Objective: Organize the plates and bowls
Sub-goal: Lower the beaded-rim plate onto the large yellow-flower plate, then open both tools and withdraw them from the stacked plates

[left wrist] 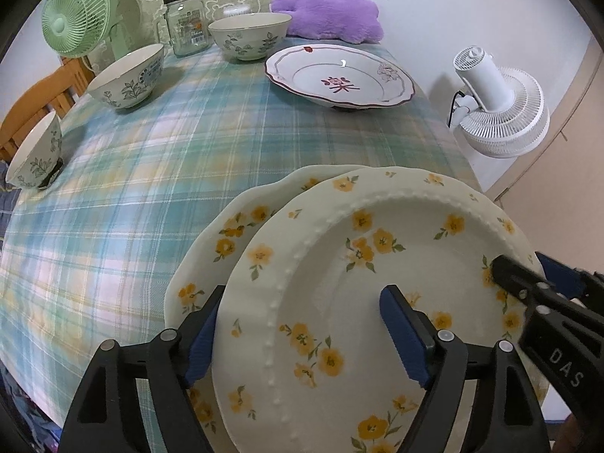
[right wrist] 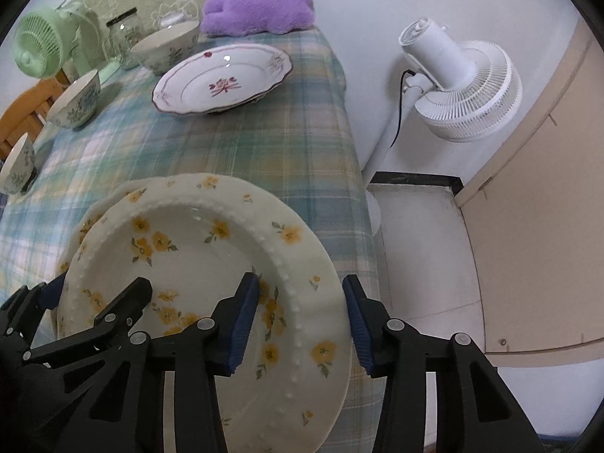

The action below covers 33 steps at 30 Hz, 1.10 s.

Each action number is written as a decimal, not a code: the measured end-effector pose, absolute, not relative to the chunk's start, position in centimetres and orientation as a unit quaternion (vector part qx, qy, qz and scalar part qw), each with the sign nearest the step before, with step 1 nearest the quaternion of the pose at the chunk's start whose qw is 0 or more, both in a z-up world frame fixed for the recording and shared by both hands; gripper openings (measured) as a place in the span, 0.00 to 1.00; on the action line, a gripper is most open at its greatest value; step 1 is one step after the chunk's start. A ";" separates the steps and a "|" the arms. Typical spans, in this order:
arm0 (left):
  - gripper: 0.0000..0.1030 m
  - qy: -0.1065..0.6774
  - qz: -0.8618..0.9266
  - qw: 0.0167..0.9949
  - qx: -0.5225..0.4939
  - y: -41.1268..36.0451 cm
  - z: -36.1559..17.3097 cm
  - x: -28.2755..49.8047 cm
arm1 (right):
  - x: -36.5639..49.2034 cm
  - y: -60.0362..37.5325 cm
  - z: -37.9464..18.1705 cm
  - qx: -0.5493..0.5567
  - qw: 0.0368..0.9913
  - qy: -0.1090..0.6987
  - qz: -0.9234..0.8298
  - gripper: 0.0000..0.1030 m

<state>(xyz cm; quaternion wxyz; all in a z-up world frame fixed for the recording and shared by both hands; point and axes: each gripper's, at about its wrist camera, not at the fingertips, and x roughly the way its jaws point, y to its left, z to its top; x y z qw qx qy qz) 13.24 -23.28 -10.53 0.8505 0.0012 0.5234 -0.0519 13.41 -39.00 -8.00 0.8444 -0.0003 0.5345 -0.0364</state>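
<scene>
Left wrist view: upper yellow-flowered plate (left wrist: 339, 283) fills the lower right of the frame, lying a little askew on a matching lower plate (left wrist: 211, 249) whose rim shows at its left.
Left gripper (left wrist: 298, 336): jaws spread wide across the upper plate's left rim, one pad outside the edge, one over the well — not pinching that I can see, so released.
Right gripper (right wrist: 302, 321): straddles the same plate's right rim at the lower middle of the right wrist view; a gap shows at the outer pad, so it reads as unclenched.
Why two tools: probably one on each side keeps a broad, shallow plate level while it settles on its twin.
Stack position: near the table's (left wrist: 181, 143) front right edge, likely chosen as the pile for plates.
Left to sort: red-trimmed plate (left wrist: 339, 75) upper centre; three bowls (left wrist: 128, 75) along the upper left.
Writing: a red character in that plate's well; "DAS" on the right gripper's arm at lower right — the jar (left wrist: 187, 22) label is too small to read.
</scene>
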 end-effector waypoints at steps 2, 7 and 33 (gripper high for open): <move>0.87 0.521 -0.046 0.852 0.012 -23.6 -10.6 13.3 | 13.3 -38.9 -7.8 -0.007 0.849 0.527 -0.039 0.40; 0.91 0.521 -0.036 0.852 0.027 -24.0 -10.6 13.3 | 13.0 -38.6 -7.7 -0.016 0.849 0.527 -0.037 0.36; 0.97 0.550 -0.045 0.833 0.038 -24.3 -10.9 12.8 | 12.2 -37.2 -6.3 -0.048 0.863 0.501 -0.036 0.02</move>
